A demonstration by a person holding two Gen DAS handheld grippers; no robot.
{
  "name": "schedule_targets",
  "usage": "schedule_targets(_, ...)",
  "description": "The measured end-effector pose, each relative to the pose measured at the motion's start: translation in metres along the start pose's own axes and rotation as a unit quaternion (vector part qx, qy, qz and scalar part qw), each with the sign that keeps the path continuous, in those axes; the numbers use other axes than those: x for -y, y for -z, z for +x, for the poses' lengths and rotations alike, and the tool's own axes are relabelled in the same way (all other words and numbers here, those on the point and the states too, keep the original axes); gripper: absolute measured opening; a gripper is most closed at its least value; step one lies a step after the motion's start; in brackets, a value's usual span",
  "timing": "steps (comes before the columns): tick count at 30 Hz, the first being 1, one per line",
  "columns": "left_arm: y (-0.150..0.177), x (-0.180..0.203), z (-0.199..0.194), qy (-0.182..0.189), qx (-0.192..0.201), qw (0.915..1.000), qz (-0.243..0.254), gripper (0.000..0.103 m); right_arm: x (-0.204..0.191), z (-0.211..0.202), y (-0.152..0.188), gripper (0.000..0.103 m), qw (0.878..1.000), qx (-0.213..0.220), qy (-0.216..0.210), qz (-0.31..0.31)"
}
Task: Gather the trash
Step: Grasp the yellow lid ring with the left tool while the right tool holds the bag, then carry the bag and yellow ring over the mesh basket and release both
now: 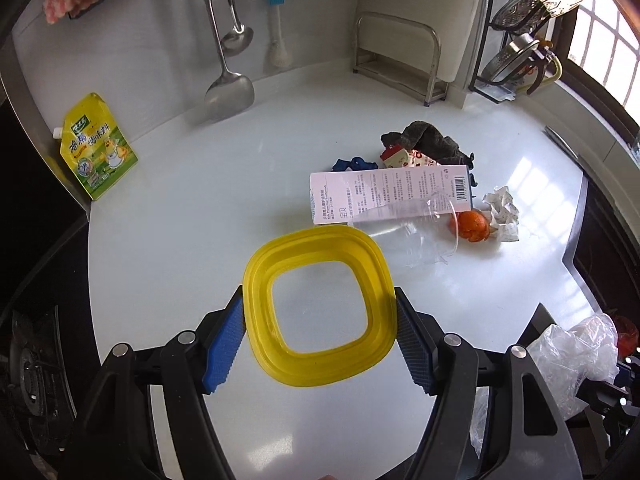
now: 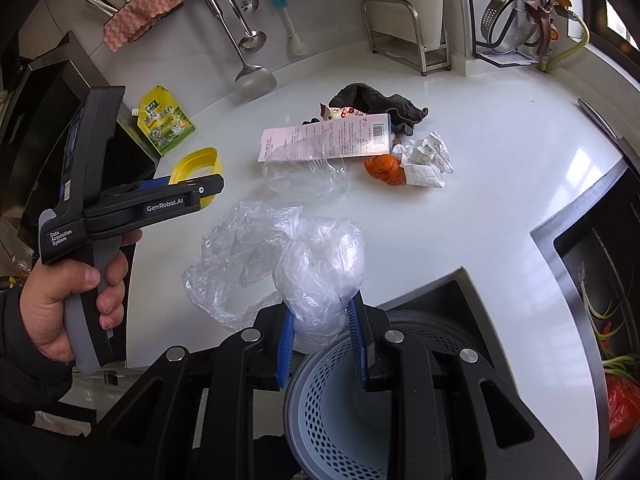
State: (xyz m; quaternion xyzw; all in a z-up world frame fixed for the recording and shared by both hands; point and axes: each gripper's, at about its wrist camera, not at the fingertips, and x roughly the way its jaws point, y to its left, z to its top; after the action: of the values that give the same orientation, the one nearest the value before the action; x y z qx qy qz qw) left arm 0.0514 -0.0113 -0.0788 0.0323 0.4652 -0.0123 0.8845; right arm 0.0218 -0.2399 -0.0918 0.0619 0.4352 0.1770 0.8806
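Left claw [image 1: 320, 312] clamped across a yellow square ring [image 1: 318, 302], lifted clear of the white bench [image 1: 180, 208]. Right claw [image 2: 322, 344] clamped on a crumpled clear plastic bag [image 2: 304, 264], above a perforated blue bin [image 2: 340, 408]. Farther back on the bench: a clear cup [image 2: 304, 178], printed card [image 2: 320, 138], orange peel [image 2: 384, 168], crumpled paper [image 2: 426, 158], dark cloth [image 2: 376, 100].

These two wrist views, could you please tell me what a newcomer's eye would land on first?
Probably the yellow frame clamped between the left gripper pads, held above the white counter. Next, the crumpled clear plastic bag pinched in the right gripper over a perforated bin, and the orange peel amid litter beyond.
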Motion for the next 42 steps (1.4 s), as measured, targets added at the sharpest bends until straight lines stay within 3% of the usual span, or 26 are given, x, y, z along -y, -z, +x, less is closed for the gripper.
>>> schedule_targets(17, 0.02, 0.023, -0.052, 0.024, 0.015, 0.9995, 0.015, 0.068, 0.016, -0.035, 0.027, 0.024, 0.999, 0.023, 0.008, 0.021)
schedule_targets(42, 0.05, 0.084, -0.062, 0.077, -0.007, 0.9956, 0.053, 0.068, 0.062, -0.064, 0.08, 0.024, 0.997, 0.004, 0.039, 0.064)
